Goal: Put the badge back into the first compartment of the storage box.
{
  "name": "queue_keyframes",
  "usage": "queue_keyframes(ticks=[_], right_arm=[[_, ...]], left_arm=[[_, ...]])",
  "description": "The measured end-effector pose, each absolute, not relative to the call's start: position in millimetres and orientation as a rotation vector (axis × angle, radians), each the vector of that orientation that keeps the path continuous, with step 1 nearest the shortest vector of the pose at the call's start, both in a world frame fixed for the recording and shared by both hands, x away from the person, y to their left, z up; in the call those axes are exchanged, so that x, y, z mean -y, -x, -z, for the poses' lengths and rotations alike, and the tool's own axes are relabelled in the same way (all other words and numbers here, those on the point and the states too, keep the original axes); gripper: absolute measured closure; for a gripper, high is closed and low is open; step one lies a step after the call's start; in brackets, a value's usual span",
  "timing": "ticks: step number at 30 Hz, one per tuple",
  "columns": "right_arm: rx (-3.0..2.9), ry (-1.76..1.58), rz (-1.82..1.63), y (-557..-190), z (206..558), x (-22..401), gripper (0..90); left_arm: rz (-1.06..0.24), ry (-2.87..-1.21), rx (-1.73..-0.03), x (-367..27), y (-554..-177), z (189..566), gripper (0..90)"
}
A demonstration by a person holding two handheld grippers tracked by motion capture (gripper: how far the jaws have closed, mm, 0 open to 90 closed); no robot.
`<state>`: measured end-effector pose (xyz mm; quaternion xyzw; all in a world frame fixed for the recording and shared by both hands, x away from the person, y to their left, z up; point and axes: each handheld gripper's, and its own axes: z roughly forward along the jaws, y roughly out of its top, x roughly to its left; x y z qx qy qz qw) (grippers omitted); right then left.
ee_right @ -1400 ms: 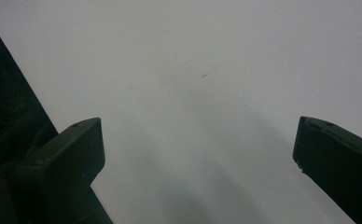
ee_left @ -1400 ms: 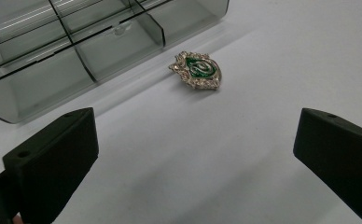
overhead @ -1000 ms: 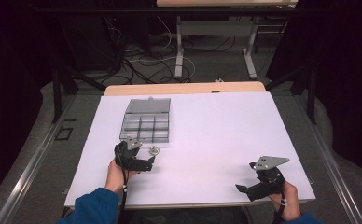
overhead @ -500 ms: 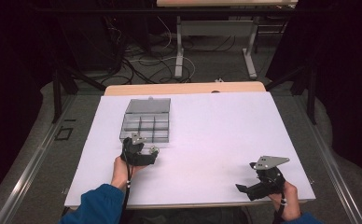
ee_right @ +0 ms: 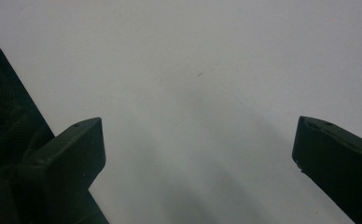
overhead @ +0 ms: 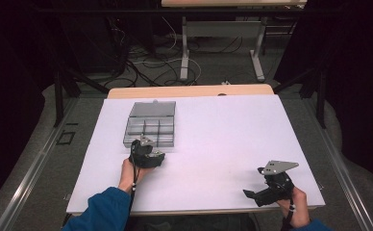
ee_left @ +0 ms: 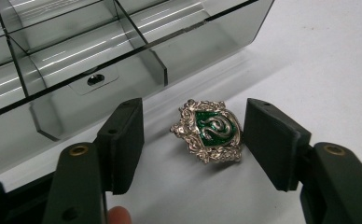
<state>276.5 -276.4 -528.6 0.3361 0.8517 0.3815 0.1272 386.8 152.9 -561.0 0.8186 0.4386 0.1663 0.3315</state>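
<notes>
A silver crest badge (ee_left: pixel 209 131) with a green centre and a snake on it lies flat on the white table, just in front of the clear grey compartment box (ee_left: pixel 76 60). My left gripper (ee_left: pixel 193 140) is open, its jaws standing on either side of the badge without touching it. From above, the left gripper (overhead: pixel 147 155) sits at the near edge of the box (overhead: pixel 151 126). My right gripper (overhead: pixel 270 188) is open near the table's front right, over bare white surface (ee_right: pixel 207 93), with nothing between its jaws.
The box has several empty compartments and its lid (overhead: pixel 152 109) lies open toward the far side. The white table sheet (overhead: pixel 223 139) stretches wide between the two hands. Table legs and cables (overhead: pixel 184 53) lie on the floor beyond.
My left gripper has moved forward and turned toward the box's near edge, now straddling the badge. The right gripper has stayed where it was.
</notes>
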Motion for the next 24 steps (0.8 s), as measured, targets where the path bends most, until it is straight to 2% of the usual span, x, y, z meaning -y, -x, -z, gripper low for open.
queue_keyframes(ticks=[7, 16, 19, 24], right_arm=[[-2.486, -0.981, -1.104, -276.3, 528.5, 276.3, 2.0], [-2.481, -0.979, -1.104, -275.8, 528.2, 276.4, 2.1], [-2.479, -0.983, -1.104, -276.0, 528.2, 276.5, 2.1], [-2.478, -0.979, -1.103, -275.7, 527.8, 276.9, 2.1]], left_arm=[[-0.402, -2.153, -1.116, -153.2, -384.8, 560.0, 53.1], [-0.394, -2.122, -1.098, -155.4, -384.4, 561.1, 55.6], [-0.377, -2.140, -1.059, -157.7, -383.9, 557.6, 63.9], [-0.376, -2.141, -1.033, -158.9, -383.4, 556.7, 66.7]])
